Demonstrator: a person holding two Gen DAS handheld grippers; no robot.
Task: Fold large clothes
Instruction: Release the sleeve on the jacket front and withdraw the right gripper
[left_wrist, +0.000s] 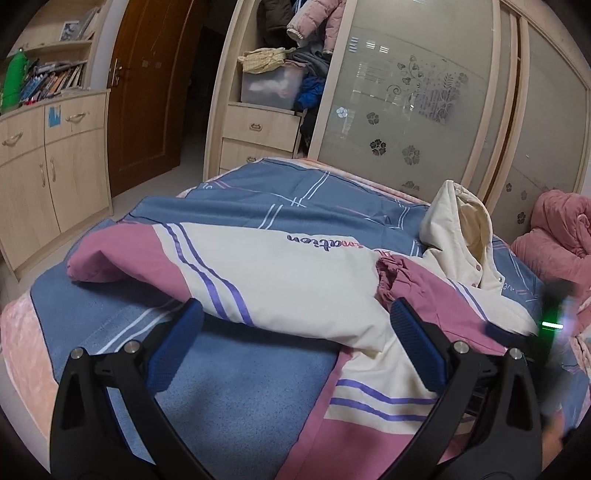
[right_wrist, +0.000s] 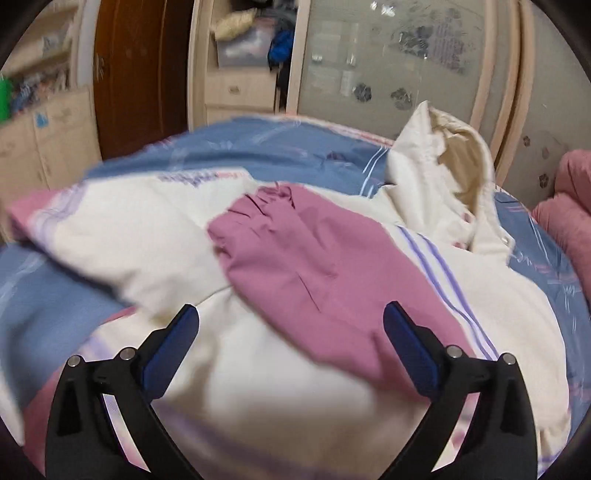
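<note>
A large cream and pink hooded jacket (left_wrist: 295, 273) with purple stripes lies partly folded on the bed. Its hood (left_wrist: 458, 221) stands up at the right. A pink sleeve (left_wrist: 417, 284) with a gathered cuff lies across the body. My left gripper (left_wrist: 295, 314) is open and empty, just in front of the jacket's near edge. In the right wrist view the jacket (right_wrist: 280, 362) fills the middle, with the pink sleeve (right_wrist: 295, 243) on top and the hood (right_wrist: 450, 158) behind. My right gripper (right_wrist: 290, 314) is open and empty, just above the jacket. It also shows blurred in the left wrist view (left_wrist: 550, 321).
The bed has a blue cover (left_wrist: 229, 387) with white lines. A pink quilt (left_wrist: 554, 236) is bunched at the right. A wooden cabinet (left_wrist: 48, 177) stands at the left, a brown door (left_wrist: 151, 92) behind, and a wardrobe with frosted sliding doors (left_wrist: 424, 110) at the back.
</note>
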